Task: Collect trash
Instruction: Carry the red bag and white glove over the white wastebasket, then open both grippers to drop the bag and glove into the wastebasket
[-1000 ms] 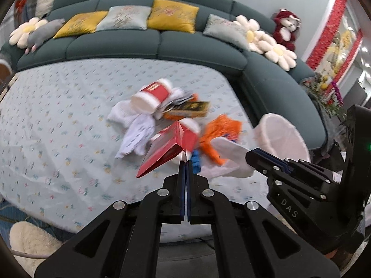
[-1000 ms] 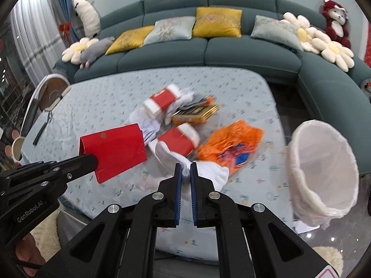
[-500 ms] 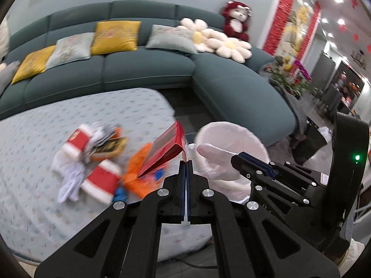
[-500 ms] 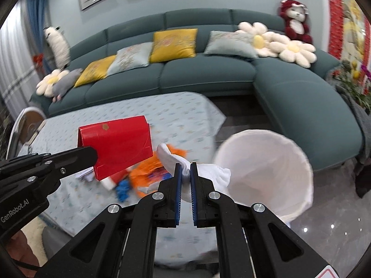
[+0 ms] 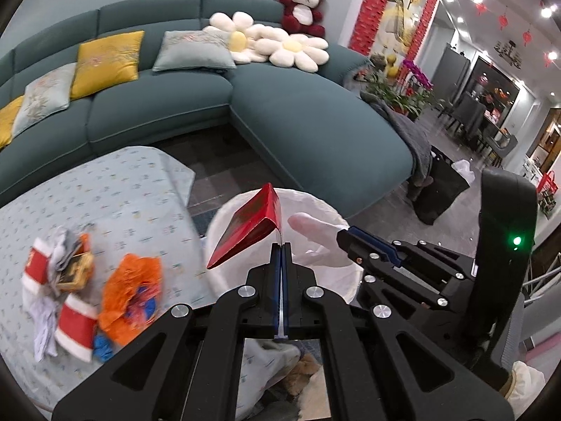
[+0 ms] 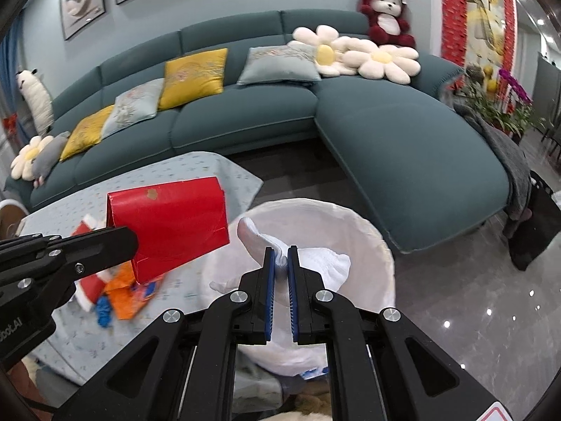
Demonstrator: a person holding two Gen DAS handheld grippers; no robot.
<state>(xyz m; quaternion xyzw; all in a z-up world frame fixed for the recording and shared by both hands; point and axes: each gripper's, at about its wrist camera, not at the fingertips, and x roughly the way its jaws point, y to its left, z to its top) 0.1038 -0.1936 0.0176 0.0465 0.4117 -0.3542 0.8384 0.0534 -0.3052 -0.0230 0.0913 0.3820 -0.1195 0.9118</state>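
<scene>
My left gripper (image 5: 280, 245) is shut on a flat red paper carton (image 5: 249, 226) and holds it over the rim of the white-lined trash bin (image 5: 224, 217). The carton also shows in the right wrist view (image 6: 171, 224). My right gripper (image 6: 280, 251) is shut on a white sock-like cloth (image 6: 315, 259) above the bin's opening (image 6: 368, 235). The cloth and the right gripper (image 5: 345, 235) show in the left wrist view too. More trash lies on the table (image 5: 105, 189): orange wrapper (image 5: 129, 291), red-and-white cups (image 5: 75, 326), white cloth (image 5: 44, 326).
A teal corner sofa (image 5: 298, 115) with cushions and plush toys curves behind the table and bin. A black bag (image 5: 441, 189) and potted flowers (image 5: 403, 87) stand on the glossy floor to the right. A furry rug (image 5: 308, 379) lies below the bin.
Both grippers swung right from above the table's trash pile to over the bin, still holding the red carton and the white cloth.
</scene>
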